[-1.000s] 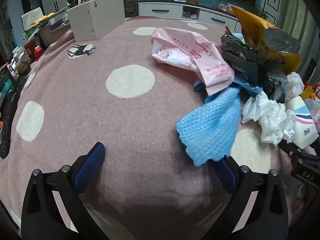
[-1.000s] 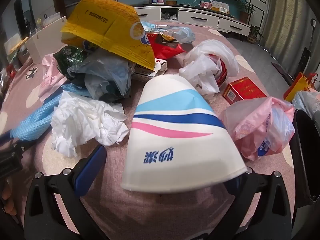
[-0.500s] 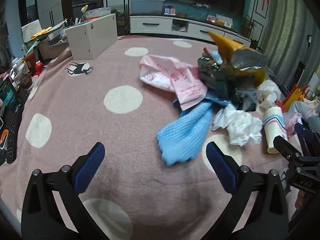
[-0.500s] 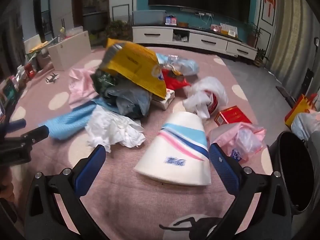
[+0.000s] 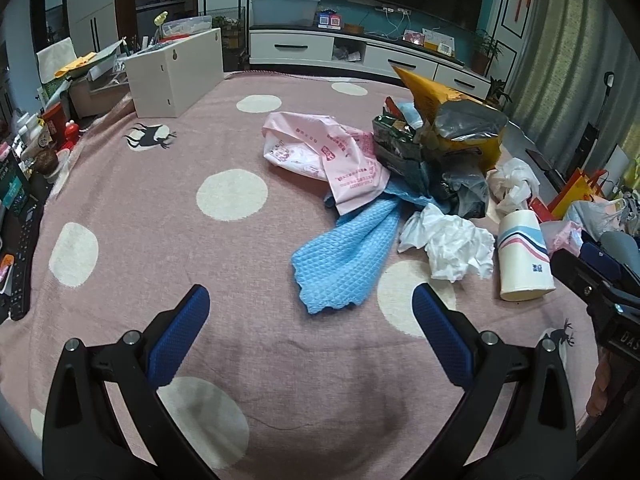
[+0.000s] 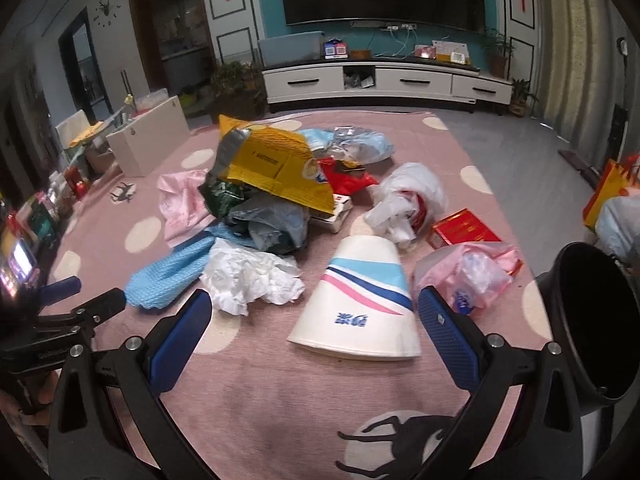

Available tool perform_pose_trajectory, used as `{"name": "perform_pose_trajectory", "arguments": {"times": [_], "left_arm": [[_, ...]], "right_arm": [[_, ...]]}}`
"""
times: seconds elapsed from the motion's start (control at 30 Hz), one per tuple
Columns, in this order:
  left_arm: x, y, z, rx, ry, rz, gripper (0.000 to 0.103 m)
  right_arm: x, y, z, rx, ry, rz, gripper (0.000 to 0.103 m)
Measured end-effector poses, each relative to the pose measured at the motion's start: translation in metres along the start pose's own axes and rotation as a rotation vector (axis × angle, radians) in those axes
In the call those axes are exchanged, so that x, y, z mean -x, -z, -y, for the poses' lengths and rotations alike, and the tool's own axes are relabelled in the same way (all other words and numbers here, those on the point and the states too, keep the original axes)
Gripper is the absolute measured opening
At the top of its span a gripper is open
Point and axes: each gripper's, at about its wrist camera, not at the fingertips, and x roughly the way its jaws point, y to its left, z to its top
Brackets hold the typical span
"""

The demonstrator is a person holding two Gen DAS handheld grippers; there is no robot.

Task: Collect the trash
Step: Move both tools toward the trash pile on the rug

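A: The left wrist view sits low above the pink spotted rug [image 5: 160, 208], looking forward between its open left gripper [image 5: 310, 322] toward the TV cabinet [image 5: 360, 54]; the litter pile lies to its right, fairly near.

B: The right wrist view looks the same way from further right, its open right gripper [image 6: 314, 328] close behind the paper cup [image 6: 362, 300].

A: Both share the cup [image 5: 522, 254], the blue cloth [image 5: 348, 252] and the crumpled tissue [image 5: 452, 242].

B: Each also catches the other gripper at its edge.
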Motion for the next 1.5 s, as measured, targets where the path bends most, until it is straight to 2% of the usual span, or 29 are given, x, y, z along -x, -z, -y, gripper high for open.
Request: {"name": "perform_pose_trajectory", "arguments": {"times": [0.63, 1.13, 1.37, 1.5], "left_arm": [[0.008, 0.0, 0.001, 0.0, 0.03, 0.008, 0.101], [0.017, -0.005, 0.01, -0.006, 0.074, 0.017, 0.101], [0.027, -0.035, 0.02, 0.027, 0.143, 0.021, 0.1], [0.022, -0.044, 0.035, 0.024, 0.157, 0.026, 0.1]], "right_arm": [[0.0, 0.002, 0.002, -0.011, 0.022, -0.031, 0.101], [0.012, -0.003, 0.002, -0.019, 0.039, -0.007, 0.101], [0.025, -0.043, 0.009, -0.002, 0.026, -0.019, 0.101], [0.021, -0.064, 0.025, -0.016, 0.015, -0.034, 0.1]]}}
